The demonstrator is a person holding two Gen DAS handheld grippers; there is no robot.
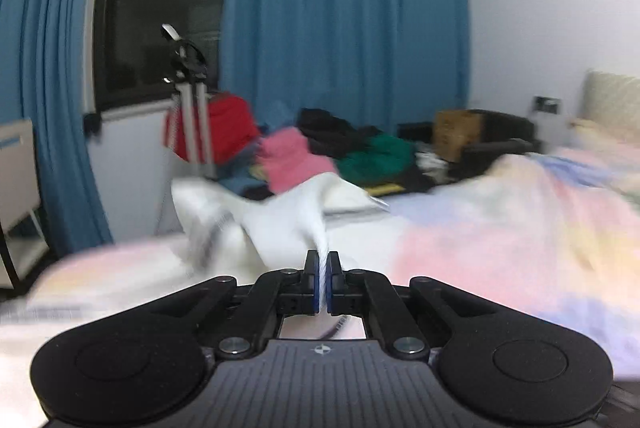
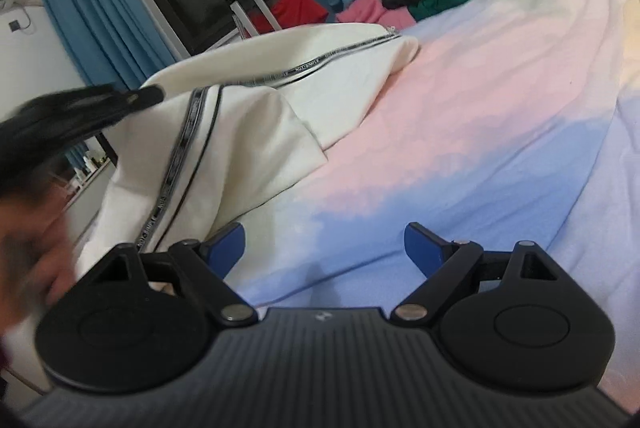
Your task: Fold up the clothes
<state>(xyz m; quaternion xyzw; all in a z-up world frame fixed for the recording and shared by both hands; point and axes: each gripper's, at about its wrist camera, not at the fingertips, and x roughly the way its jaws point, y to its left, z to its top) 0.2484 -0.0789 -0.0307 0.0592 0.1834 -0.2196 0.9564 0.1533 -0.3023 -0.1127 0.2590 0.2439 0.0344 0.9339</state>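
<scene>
Left wrist view: the left tongs (image 1: 323, 278) are pressing together on a pinch of the white garment (image 1: 280, 216), and the cloth is running from the pads toward the far left of the bed (image 1: 500, 228).
Right wrist view: the right tongs (image 2: 324, 248) are standing spread with nothing between them, hovering over the pastel bedcover near the garment's (image 2: 248, 116) near edge.
Garment's place: it is lying half folded on the bed's left side, its dark striped trim (image 2: 188, 132) running along the fold.
Doing the step well: the left pinch is looking thin, so the pull should probably be slow and low to keep the cloth from slipping out; the right tongs would likely do best taking a matching edge so the fold lands square.
Risk: a one-sided lift is likely to skew or bunch the fabric.
Hard to make out: the left view is smearing with blur, so which edge or corner is pinched is not clear.
Cut off: a person's blurred hand (image 2: 24, 228) is crowding the near left, hiding the garment's lower end.
Background: the pile of clothes (image 1: 320, 148) by the blue curtains (image 1: 344, 28) is too blurred to sort.
</scene>
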